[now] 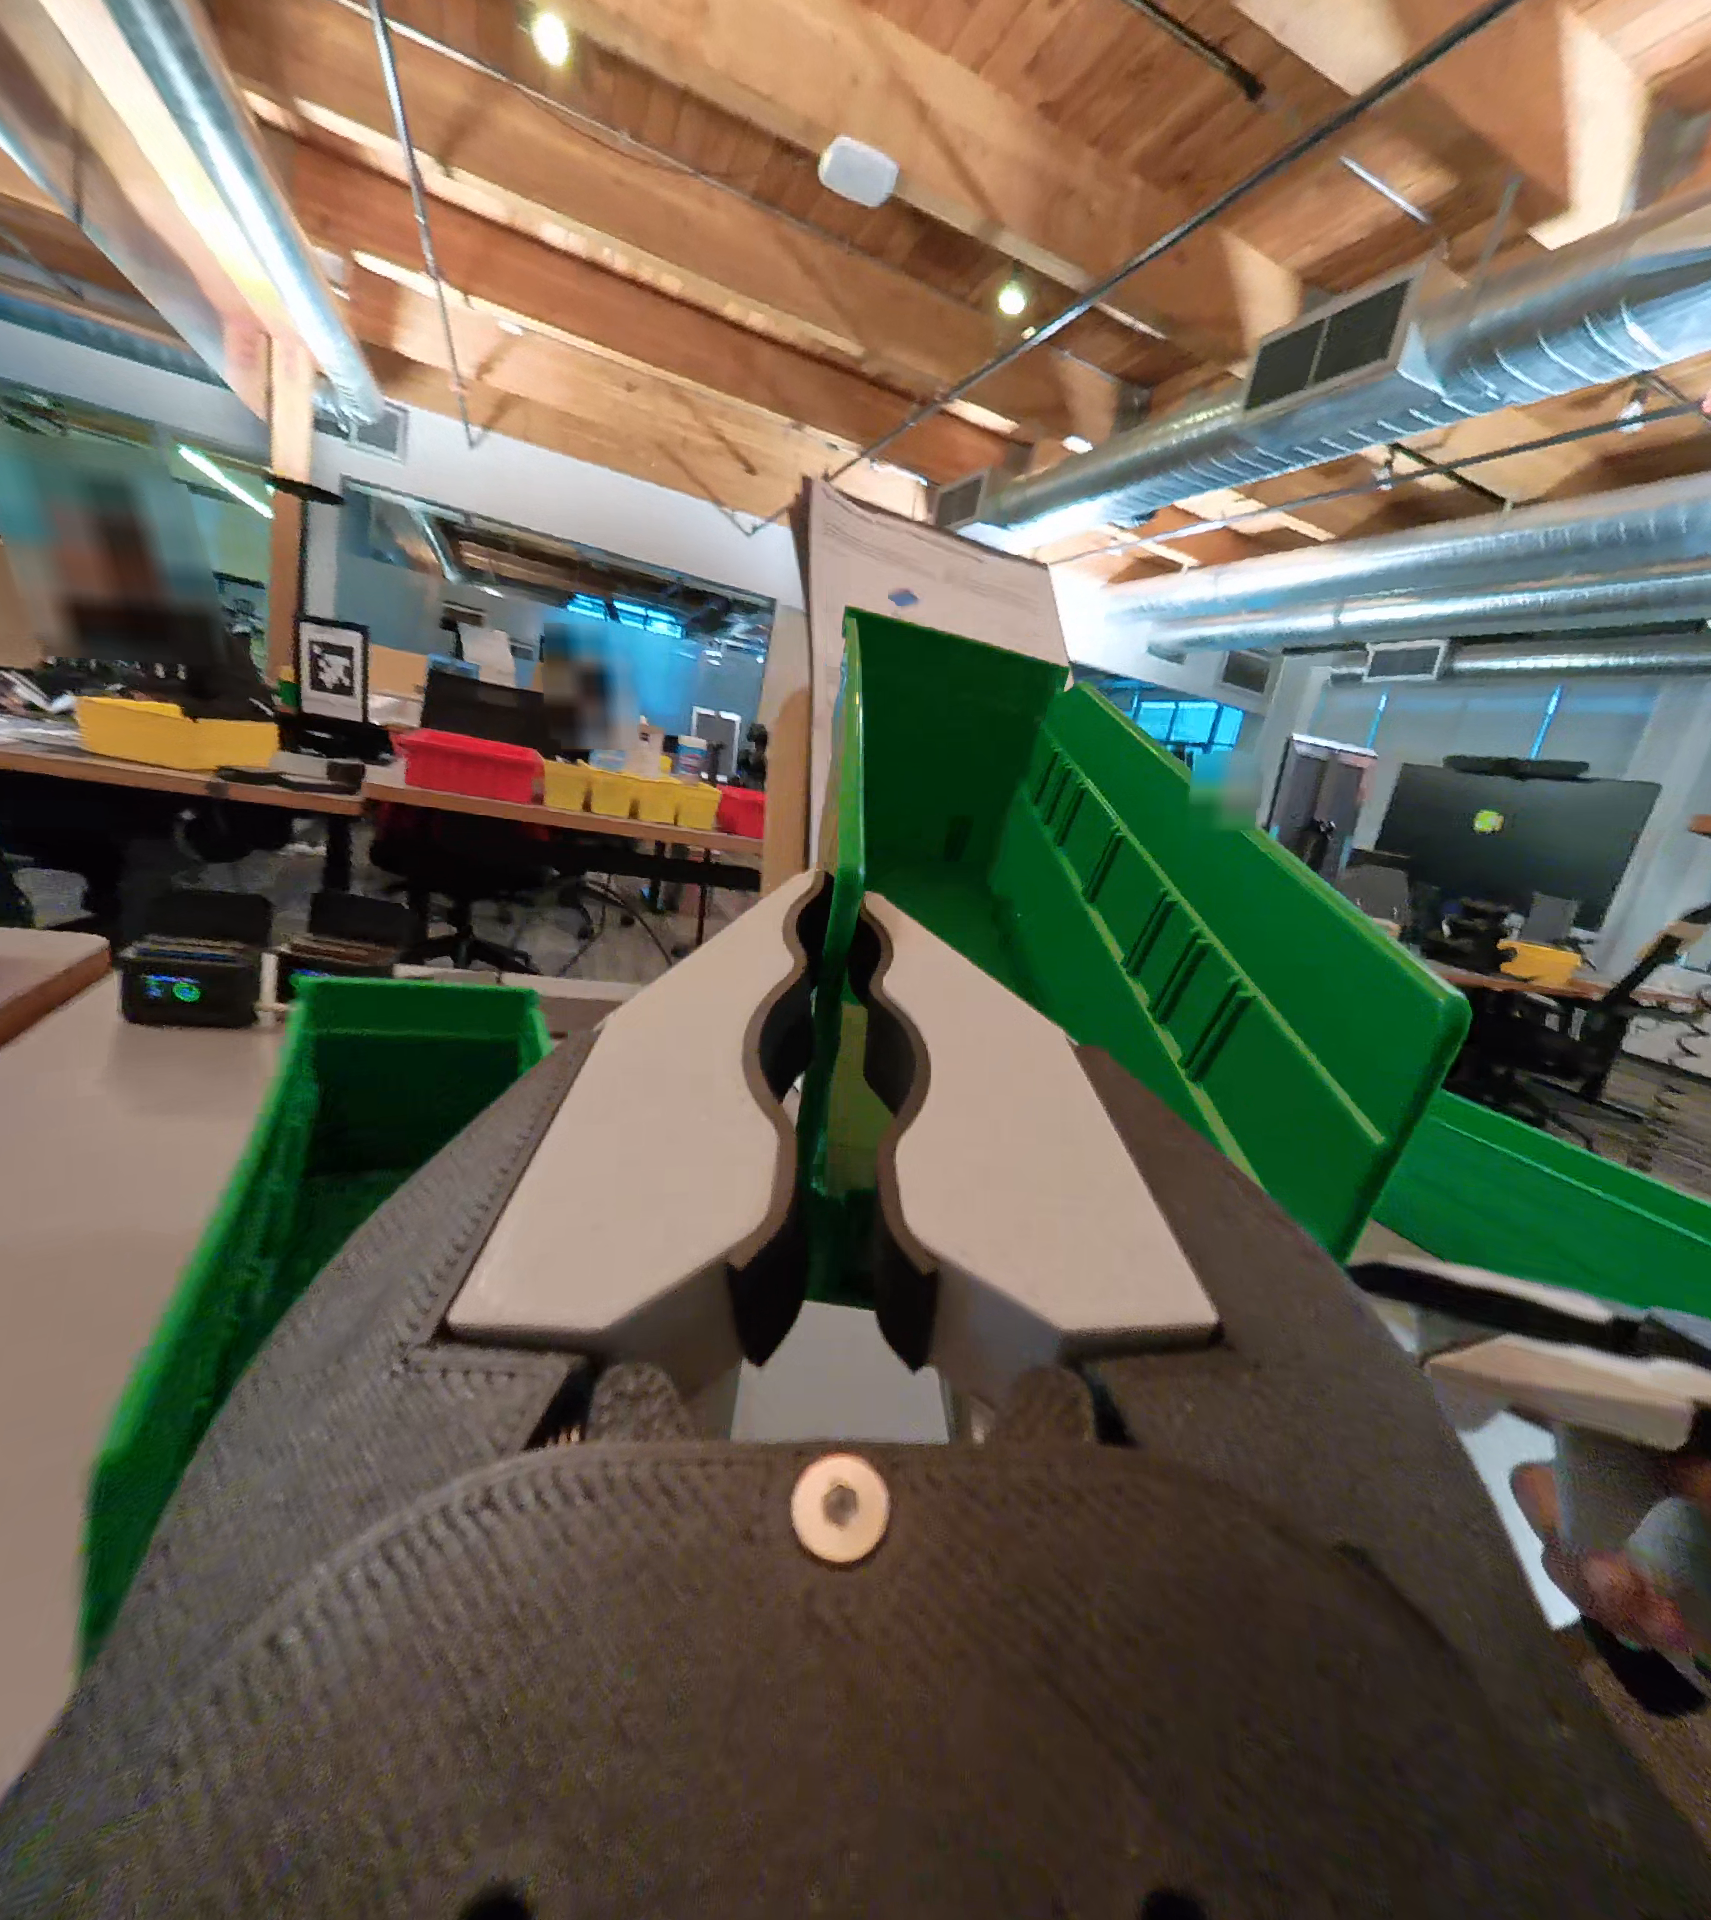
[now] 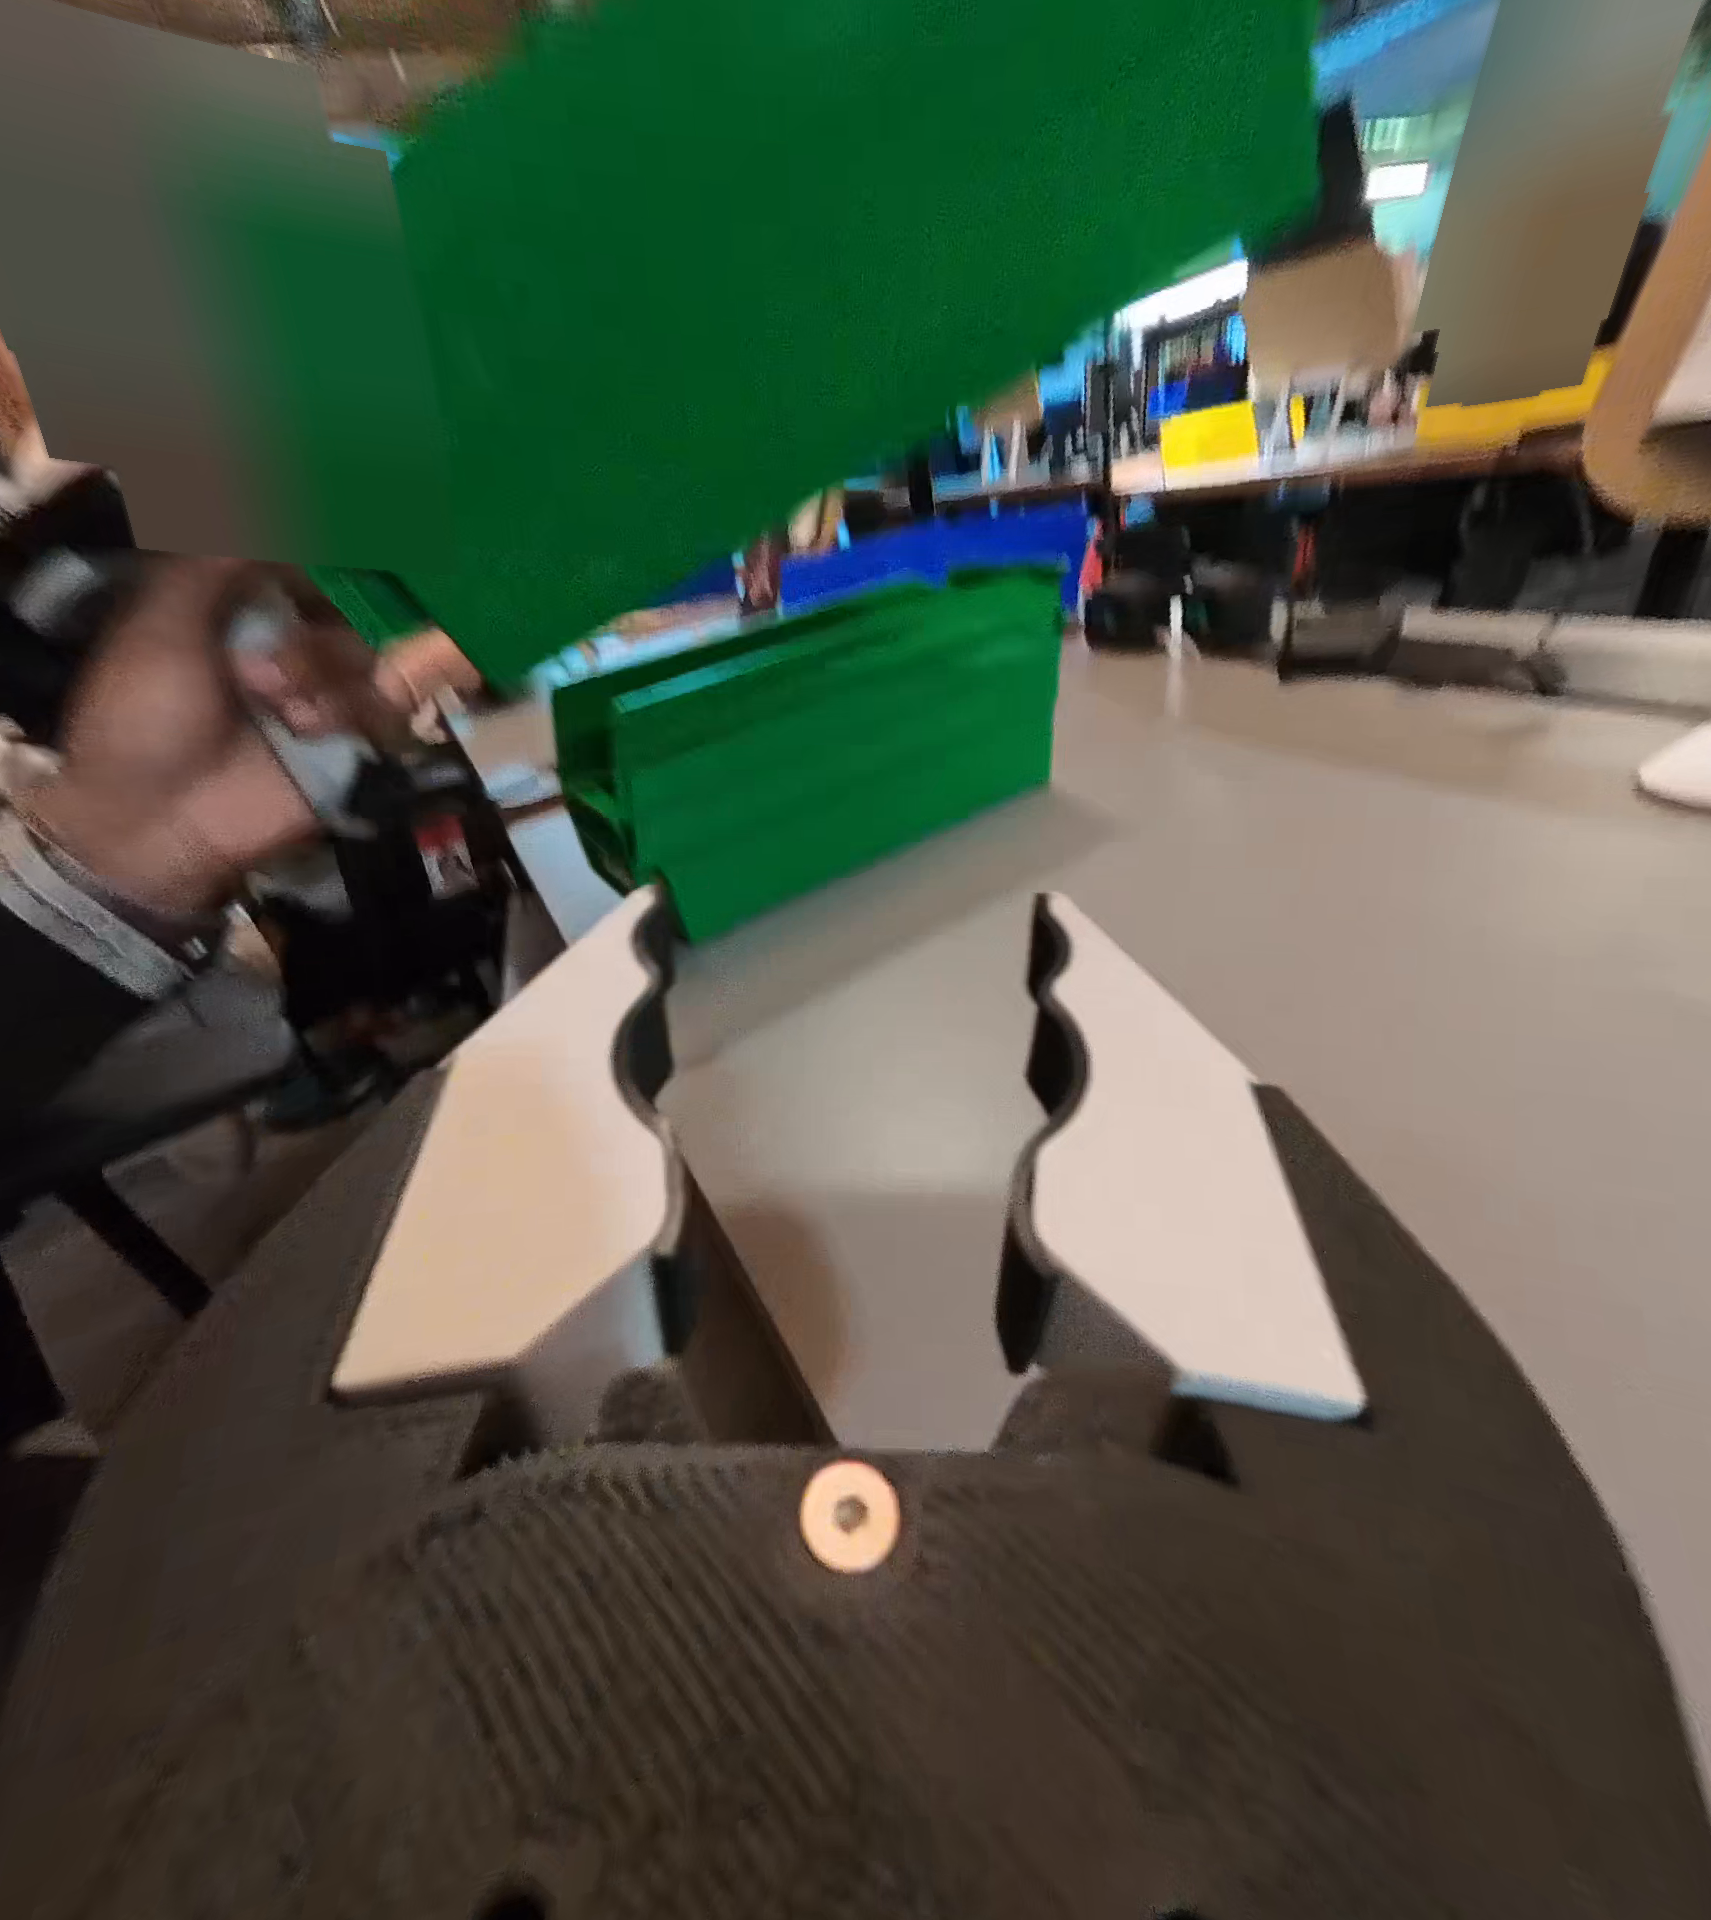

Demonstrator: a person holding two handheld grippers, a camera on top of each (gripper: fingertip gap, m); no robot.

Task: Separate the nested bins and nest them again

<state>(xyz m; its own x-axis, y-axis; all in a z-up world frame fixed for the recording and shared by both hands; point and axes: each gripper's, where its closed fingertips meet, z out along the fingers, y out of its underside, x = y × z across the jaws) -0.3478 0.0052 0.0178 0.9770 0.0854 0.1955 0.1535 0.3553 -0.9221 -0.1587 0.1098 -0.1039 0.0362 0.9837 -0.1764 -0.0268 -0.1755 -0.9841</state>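
Sideways, bin wall (image 1: pixel 843 935) between fingers (image 1: pixel 685 1122).

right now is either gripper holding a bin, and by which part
The left gripper is shut on the lifted green bin, pinching the top edge of one side wall. The right gripper is open and holds nothing.

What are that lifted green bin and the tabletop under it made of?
The lifted green bin, clamped by the left hand-held gripper, looks like moulded plastic: uniform colour, slight sheen, thin walls with raised ribs. The table looks like a smooth matt grey laminate with a wood-coloured edge, though its core cannot be told.
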